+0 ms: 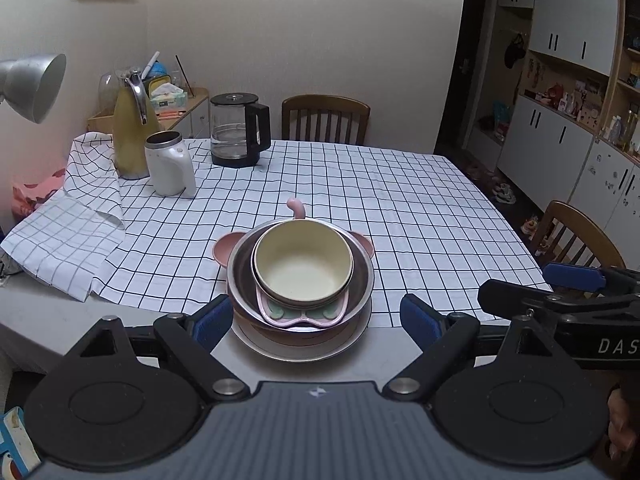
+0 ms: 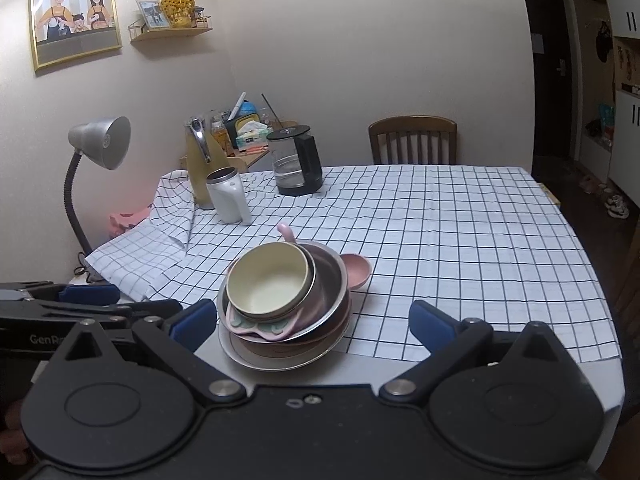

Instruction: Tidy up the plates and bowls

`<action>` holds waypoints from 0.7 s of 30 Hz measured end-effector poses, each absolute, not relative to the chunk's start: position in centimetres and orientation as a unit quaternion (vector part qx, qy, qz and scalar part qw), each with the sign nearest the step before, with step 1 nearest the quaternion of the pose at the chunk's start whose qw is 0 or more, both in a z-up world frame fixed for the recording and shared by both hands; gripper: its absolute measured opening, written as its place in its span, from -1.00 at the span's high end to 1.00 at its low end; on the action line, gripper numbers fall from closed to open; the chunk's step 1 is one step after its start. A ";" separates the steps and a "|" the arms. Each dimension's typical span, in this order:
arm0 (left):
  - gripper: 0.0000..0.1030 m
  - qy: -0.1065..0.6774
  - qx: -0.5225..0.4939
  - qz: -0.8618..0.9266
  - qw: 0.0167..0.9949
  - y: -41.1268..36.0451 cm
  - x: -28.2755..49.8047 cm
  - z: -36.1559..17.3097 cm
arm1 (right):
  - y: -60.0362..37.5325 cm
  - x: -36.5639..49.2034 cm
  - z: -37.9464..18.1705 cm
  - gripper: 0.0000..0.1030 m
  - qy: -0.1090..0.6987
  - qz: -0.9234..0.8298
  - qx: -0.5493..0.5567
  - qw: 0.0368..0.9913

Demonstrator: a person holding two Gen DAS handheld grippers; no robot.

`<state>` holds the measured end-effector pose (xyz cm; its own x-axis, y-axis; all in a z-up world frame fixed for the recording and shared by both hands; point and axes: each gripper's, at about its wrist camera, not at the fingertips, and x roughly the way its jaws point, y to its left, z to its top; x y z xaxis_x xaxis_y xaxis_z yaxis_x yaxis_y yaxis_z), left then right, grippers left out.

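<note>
A cream bowl (image 1: 303, 266) sits nested in a steel bowl (image 1: 362, 280) atop stacked plates (image 1: 300, 350) at the tabletop's near edge. Left gripper (image 1: 316, 318) and right gripper (image 2: 312, 322): jaws apart, empty.

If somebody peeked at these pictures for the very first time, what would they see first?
Probably the wobbly pile of dishes at the near edge of the table, with a cream bowl on top. Both open hand-held grippers, left and right, wait in front of it. Farther back on the checked tablecloth stand a glass kettle and a white mug.
</note>
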<state>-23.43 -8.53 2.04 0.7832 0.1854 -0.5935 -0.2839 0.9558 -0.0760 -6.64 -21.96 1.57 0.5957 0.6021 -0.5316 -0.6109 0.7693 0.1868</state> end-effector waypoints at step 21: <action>-0.77 0.282 -0.074 0.119 0.949 -8.0 -23.6 2.6 | -21.1 -6.3 1.6 -1.00 0.293 0.319 -0.005 0.901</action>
<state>-23.61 -8.00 2.61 0.8121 0.1851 -0.5534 -0.2682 0.9607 -0.0722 -6.27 -21.09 1.62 0.6244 0.5718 -0.5321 -0.5779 0.7965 0.1778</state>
